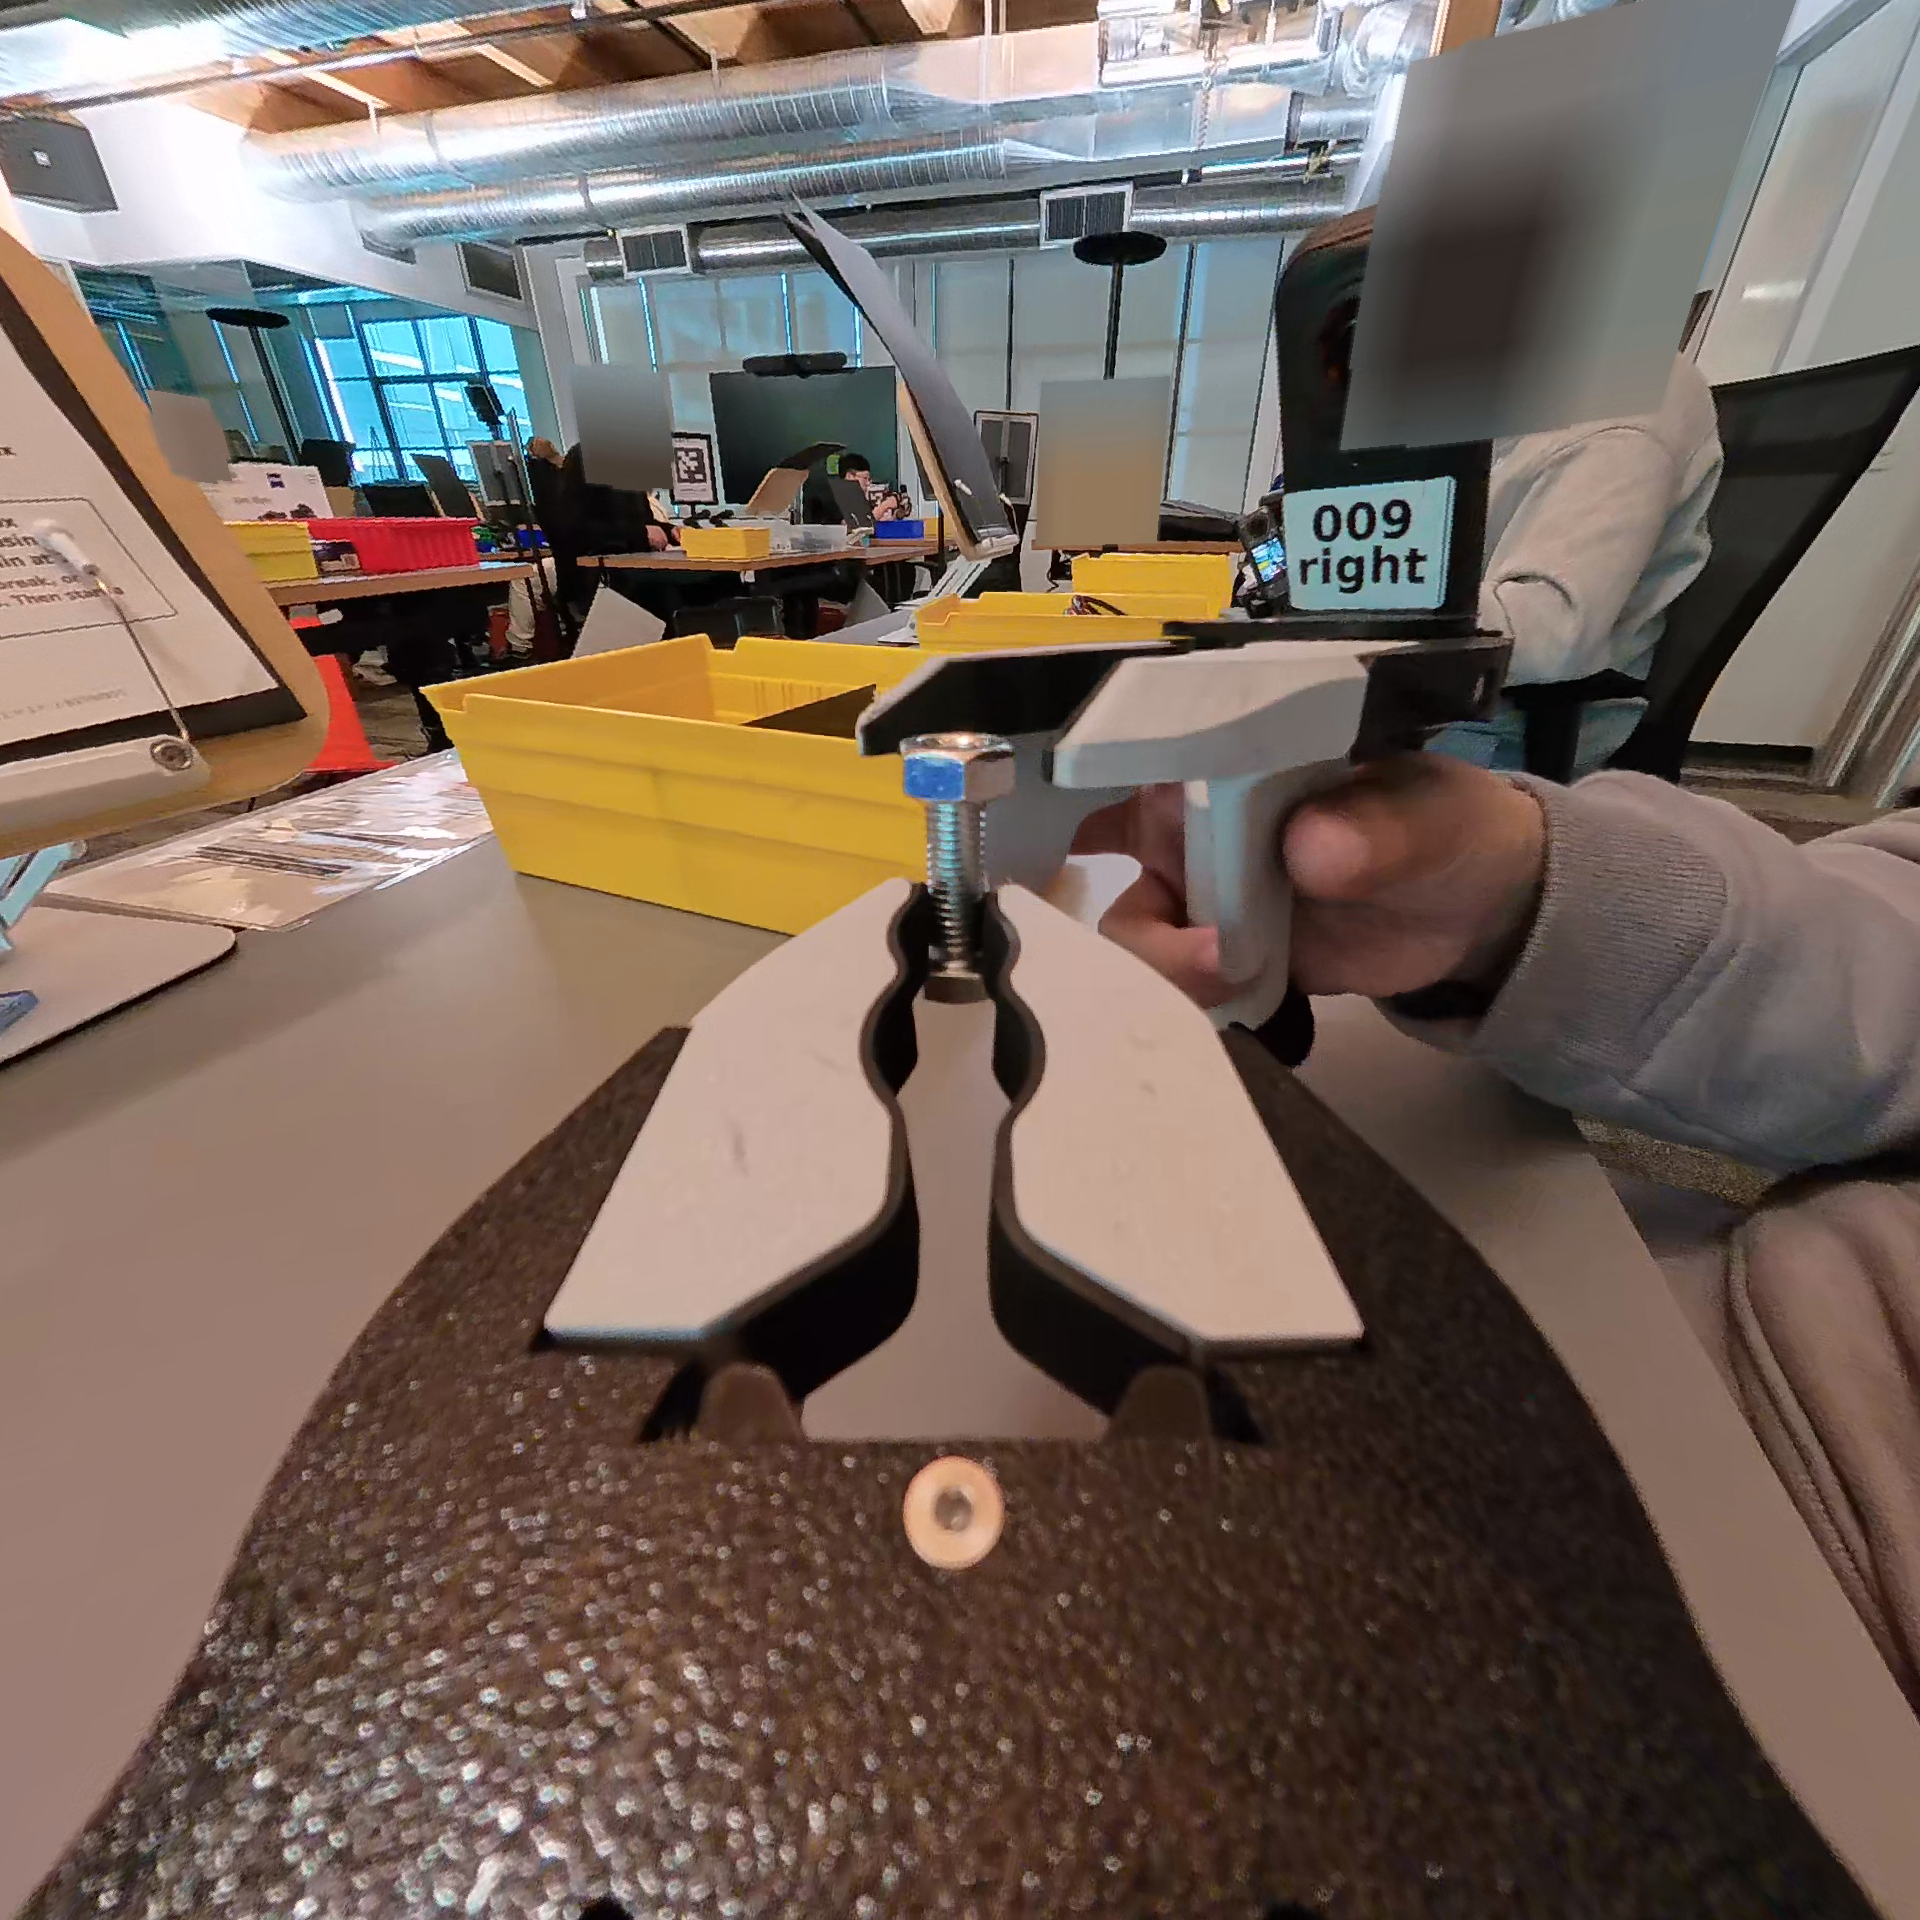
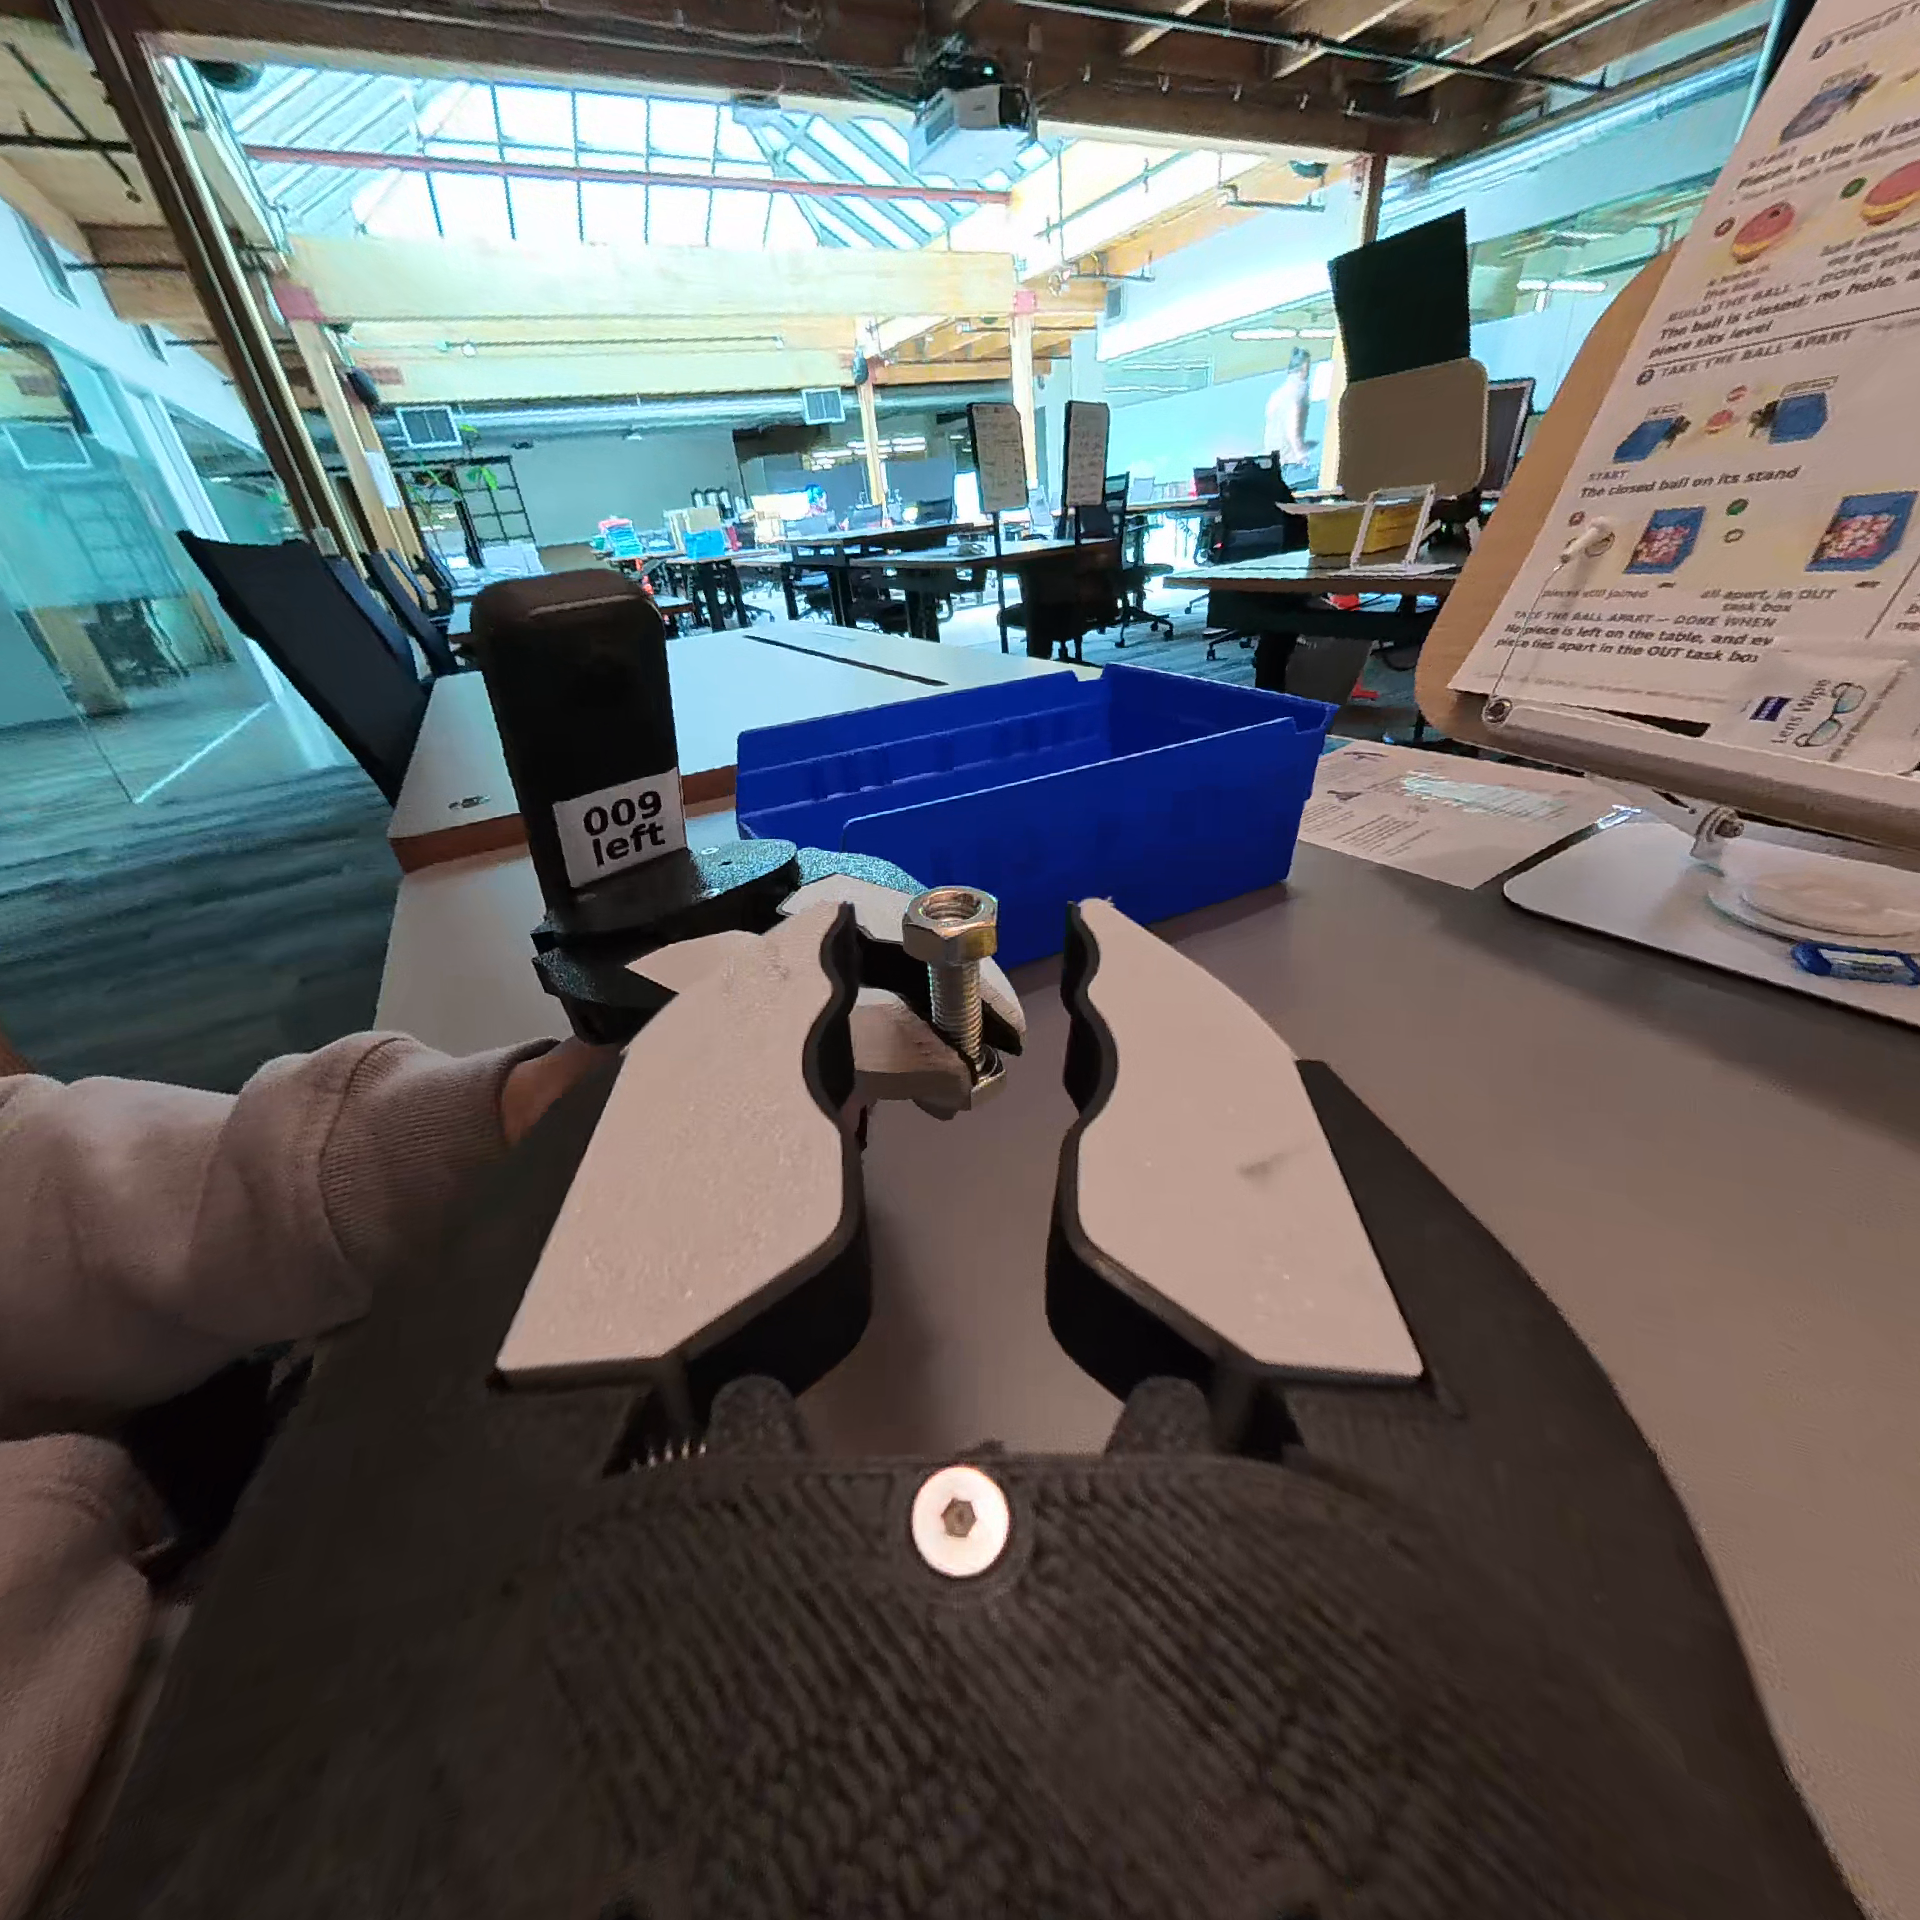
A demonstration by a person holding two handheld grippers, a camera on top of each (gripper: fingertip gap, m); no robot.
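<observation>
My left gripper [image 1: 954, 935] points forward, low over the table, its two fingers drawn close and pressing on the upright threaded bolt [image 1: 956, 883] between the pads. My right gripper [image 2: 961, 997] comes in from the side, level, jaws spread wide and touching nothing. My right hand [image 1: 1382, 883] wraps its grey handle.
</observation>
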